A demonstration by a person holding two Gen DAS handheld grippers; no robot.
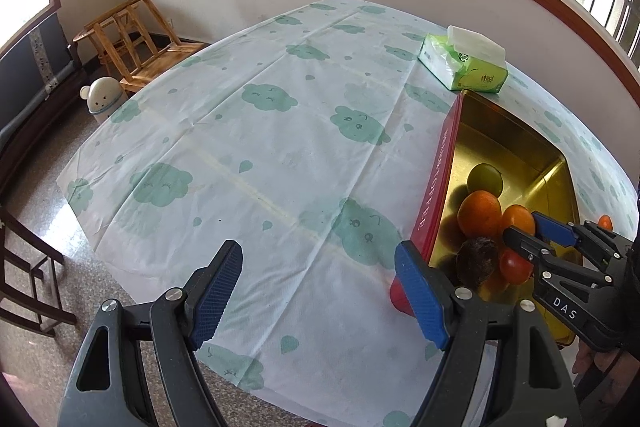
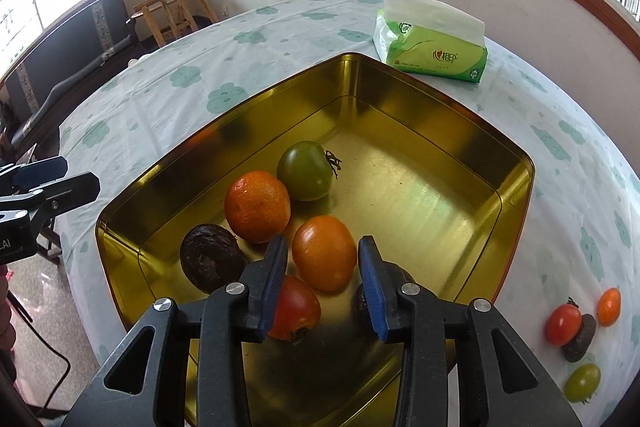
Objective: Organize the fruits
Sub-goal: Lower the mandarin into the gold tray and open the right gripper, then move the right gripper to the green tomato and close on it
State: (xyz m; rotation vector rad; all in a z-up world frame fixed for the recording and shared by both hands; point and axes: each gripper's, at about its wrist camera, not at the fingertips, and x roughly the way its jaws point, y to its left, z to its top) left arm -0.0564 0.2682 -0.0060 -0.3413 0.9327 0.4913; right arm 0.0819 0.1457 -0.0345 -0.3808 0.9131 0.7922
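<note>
A gold tin [image 2: 516,155] with red outer walls [image 1: 436,179] holds a green tomato [image 2: 306,171], a mandarin [image 2: 258,205], a red tomato [image 2: 298,307] and a dark wrinkled fruit [image 2: 210,259]. My right gripper [image 2: 323,255] reaches into the tin. An orange tomato [image 2: 324,267] rests on the tin floor between its blue pads, which stand slightly clear of it. A second dark fruit [image 2: 360,303] is half hidden behind the right finger. My left gripper [image 1: 318,251] hovers open and empty over the tablecloth, left of the tin.
Loose on the cloth right of the tin lie a red tomato [image 2: 563,325], a small orange fruit [image 2: 609,306], a dark fruit [image 2: 582,343] and a green one [image 2: 583,382]. A green tissue pack [image 2: 432,55] sits behind the tin. Wooden stools [image 1: 132,39] stand beyond the table.
</note>
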